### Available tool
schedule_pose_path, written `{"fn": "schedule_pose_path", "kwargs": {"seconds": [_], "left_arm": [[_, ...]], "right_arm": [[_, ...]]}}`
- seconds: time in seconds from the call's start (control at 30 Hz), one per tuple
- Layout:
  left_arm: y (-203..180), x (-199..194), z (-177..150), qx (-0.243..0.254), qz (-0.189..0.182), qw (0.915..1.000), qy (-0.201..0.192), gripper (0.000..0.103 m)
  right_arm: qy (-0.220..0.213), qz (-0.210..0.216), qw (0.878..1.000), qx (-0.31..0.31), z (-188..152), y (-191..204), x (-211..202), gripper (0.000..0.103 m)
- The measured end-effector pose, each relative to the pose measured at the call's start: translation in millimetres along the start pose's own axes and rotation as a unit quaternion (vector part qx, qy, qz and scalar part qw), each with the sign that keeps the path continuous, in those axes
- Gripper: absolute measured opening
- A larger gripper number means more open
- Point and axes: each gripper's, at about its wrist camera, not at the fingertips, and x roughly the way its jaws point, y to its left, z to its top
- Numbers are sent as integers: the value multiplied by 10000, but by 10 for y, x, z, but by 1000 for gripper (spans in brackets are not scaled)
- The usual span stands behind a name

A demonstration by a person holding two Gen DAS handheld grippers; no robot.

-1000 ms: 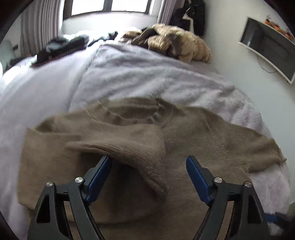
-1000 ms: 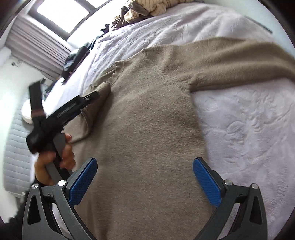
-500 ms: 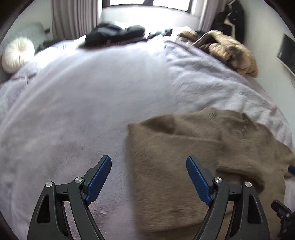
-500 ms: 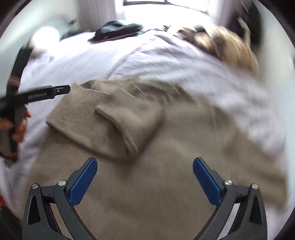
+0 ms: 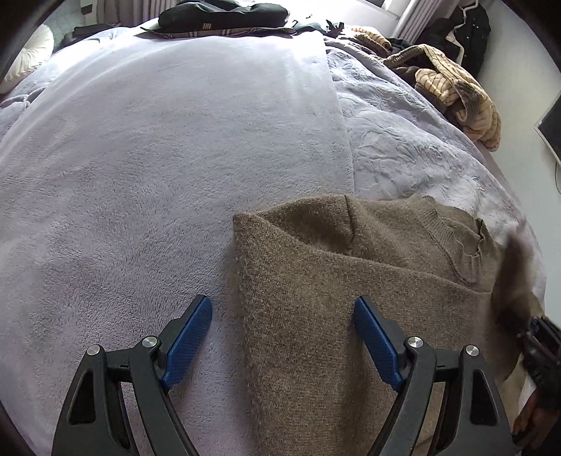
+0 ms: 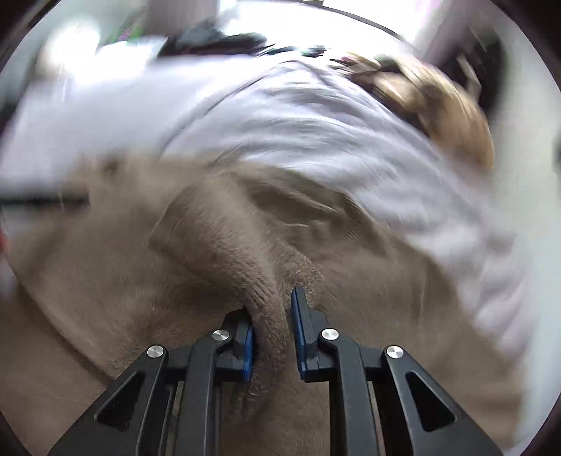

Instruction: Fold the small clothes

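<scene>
The right hand-held gripper (image 6: 271, 329) has just been closing, and its blue pads are now seen clamped on a raised fold of the taupe brushed-knit sweater (image 6: 224, 245), a ridge of cloth being pinched between them; the view is blurred, so how much cloth sits in the bite cannot be told exactly. The left hand-held gripper (image 5: 282, 345) is held wide open with nothing between its pads, poised above the sweater's left folded edge, one pad over the knit and the other over the pale lilac fleece blanket (image 5: 168, 147) that covers the bed. The sweater lies partly folded on the bed at the near side, its ribbed neckline (image 5: 452, 242) turned toward the far right. The step in hand is judged to be the folding of the right side across the body. It is best done if both layers of the pinched fold are kept in the bite, the cloth is lifted only enough to clear the body, and it is carried over level so that its edge is laid parallel to the left fold. The open gripper could be pressed on the left fold so that the body is not dragged. A heap of tan striped clothes (image 5: 455, 91) and dark folded garments (image 5: 224, 15) lie well apart at the far edge.
</scene>
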Motion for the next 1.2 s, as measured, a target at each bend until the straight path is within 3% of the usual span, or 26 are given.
{"fn": "schedule_pose_path", "kwargs": {"seconds": [0.03, 0.1, 0.13, 0.2, 0.27, 0.3, 0.33, 0.37, 0.4, 0.47, 0.53, 0.63, 0.73, 0.8, 0.83, 0.9, 0.93, 0.97, 1.07, 1.2], "left_arm": [[7, 9, 6, -5, -25, 10000, 7, 84], [26, 16, 7, -16, -73, 10000, 13, 84], [29, 20, 10, -19, -85, 10000, 20, 84], [22, 17, 9, 1, -89, 10000, 8, 81], [-4, 21, 9, 55, -187, 9998, 15, 31], [-25, 24, 13, 57, -209, 9998, 48, 21], [-45, 4, 17, 74, -173, 9998, 13, 15], [-58, -35, 22, 72, -162, 9998, -67, 13], [-46, -121, 25, 3, -206, 9995, -244, 12], [37, -255, 44, -208, -366, 9978, -521, 10], [120, -287, 49, -273, -339, 9972, -601, 10], [188, -151, 22, -233, -145, 9987, -424, 10], [243, -70, -17, -313, -103, 9987, -382, 10], [278, -115, -10, -439, -189, 9980, -402, 11], [293, -158, -8, -470, -178, 9978, -426, 17], [308, -311, -27, -462, 199, 9973, -536, 35], [311, -387, -44, -411, 272, 9969, -609, 51], [311, -506, -71, -322, 262, 9964, -743, 56], [272, -731, -141, -84, 130, 9959, -895, 56], [44, -846, -234, 323, -13, 9955, -895, 56]], "right_arm": [[-63, 308, 9976, 621, -69, -248, -39, 23], [-41, 885, 9760, 1988, -302, -770, -48, 54], [30, 1130, 9629, 2450, -421, -945, -21, 79], [-184, 1742, 9338, 3119, -627, -1183, -45, 80], [-260, 1830, 9248, 3326, -673, -1231, -77, 80], [-198, 1761, 9256, 3344, -648, -1211, -63, 80], [-107, 1638, 9288, 3323, -613, -1186, -41, 70], [-37, 1520, 9348, 3211, -551, -1138, -20, 34], [18, 1451, 9430, 2996, -470, -1068, -14, 13], [-199, 1475, 9562, 2520, -288, -940, -101, 8], [-537, 1589, 9638, 2073, -137, -845, -223, 8], [-475, 1260, 9717, 1942, -128, -885, -155, 8], [191, 1014, 9636, 2467, -316, -1138, 143, 9], [165, 1277, 9515, 2796, -447, -1284, 134, 10], [144, 1255, 9494, 2876, -503, -1320, 82, 14], [139, 1140, 9478, 2976, -615, -1398, -54, 21], [120, 1132, 9460, 3034, -643, -1432, -127, 24], [90, 1134, 9451, 3064, -674, -1451, -191, 25], [-25, 1270, 9479, 2922, -676, -1431, -353, 28], [-123, 1579, 9544, 2532, -416, -1084, -377, 28]]}}
